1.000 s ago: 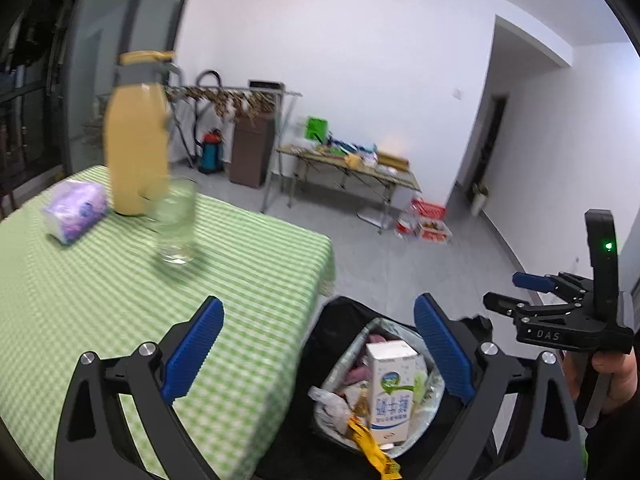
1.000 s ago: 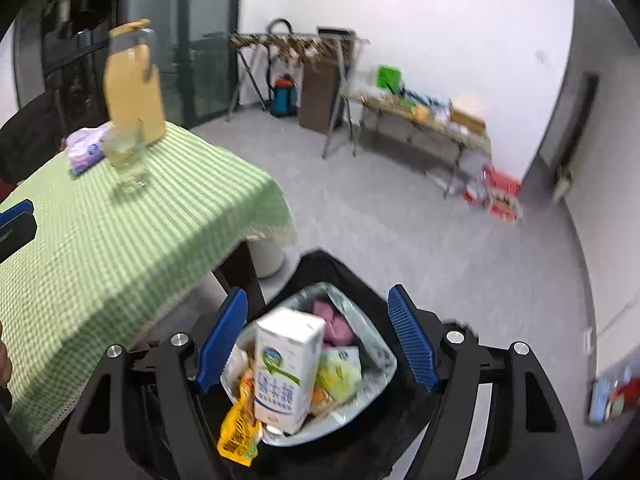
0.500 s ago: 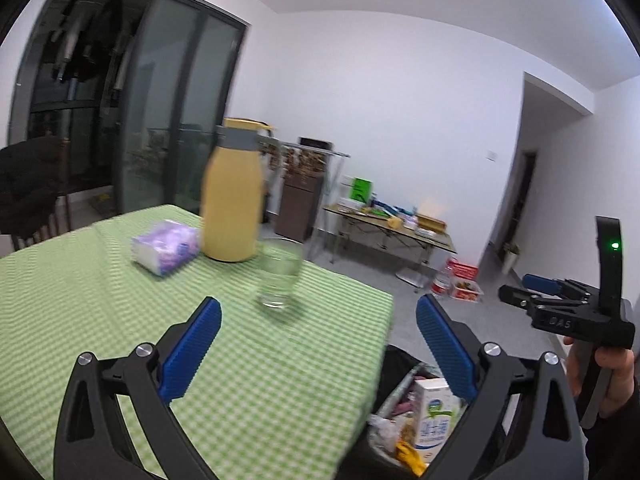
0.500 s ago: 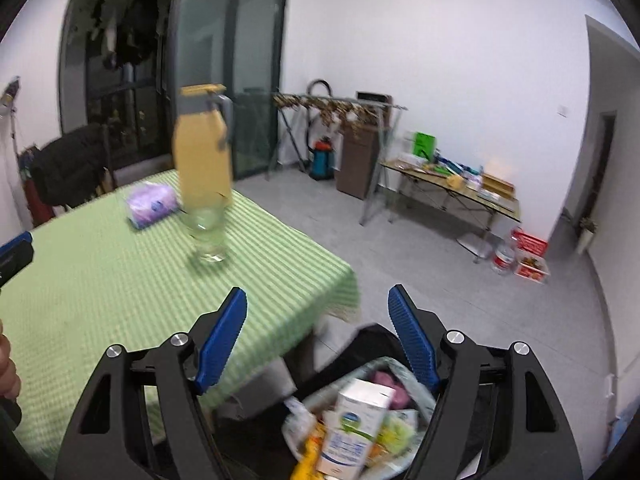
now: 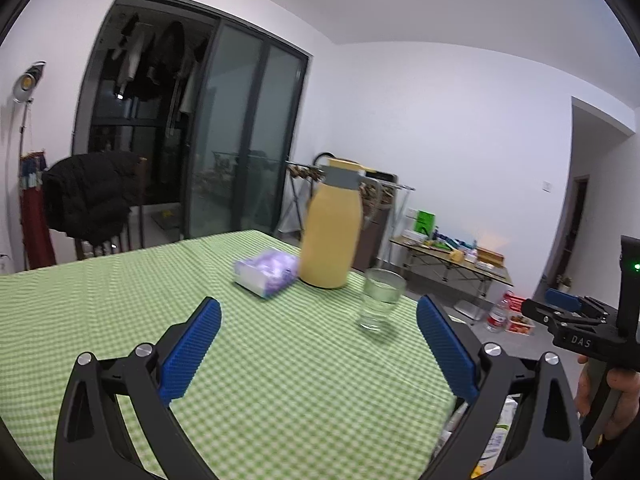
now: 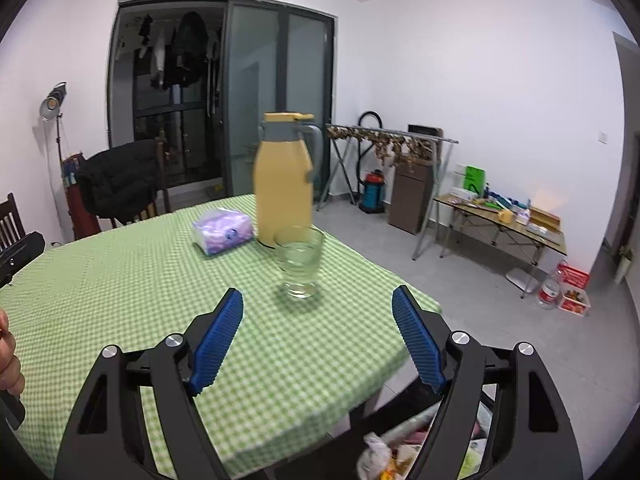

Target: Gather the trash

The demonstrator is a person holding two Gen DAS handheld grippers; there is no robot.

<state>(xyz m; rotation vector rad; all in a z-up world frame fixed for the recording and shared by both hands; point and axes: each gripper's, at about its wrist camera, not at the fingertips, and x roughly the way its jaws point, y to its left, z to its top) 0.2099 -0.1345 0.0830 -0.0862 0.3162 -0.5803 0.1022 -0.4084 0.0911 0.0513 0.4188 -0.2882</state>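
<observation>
The trash bin (image 6: 384, 412), lined with a bag of wrappers (image 6: 374, 452), shows only at the bottom of the right wrist view, beside the table's near corner. In the left wrist view a sliver of a white carton (image 5: 498, 438) peeks out behind the right finger. My left gripper (image 5: 319, 302) hangs open over the green checked tablecloth (image 5: 120, 320) with nothing between its blue pads. My right gripper (image 6: 318, 293) points at a drinking glass (image 6: 300, 262); its jaws are opening and hold nothing. It also appears at the right of the left wrist view, held by a hand (image 5: 624, 396).
On the table stand a yellow jug (image 6: 284, 192), the glass (image 5: 380, 298) and a purple tissue pack (image 6: 224, 230). A chair with a black jacket (image 6: 120, 180) is behind the table. A folding table (image 6: 500, 220) and drying rack (image 6: 392, 136) stand by the far wall across grey floor.
Both views have swung up and away from the open bin toward the tabletop. The bin with the carton has slid to the bottom edge, and the jug, glass and tissue pack now sit mid-frame.
</observation>
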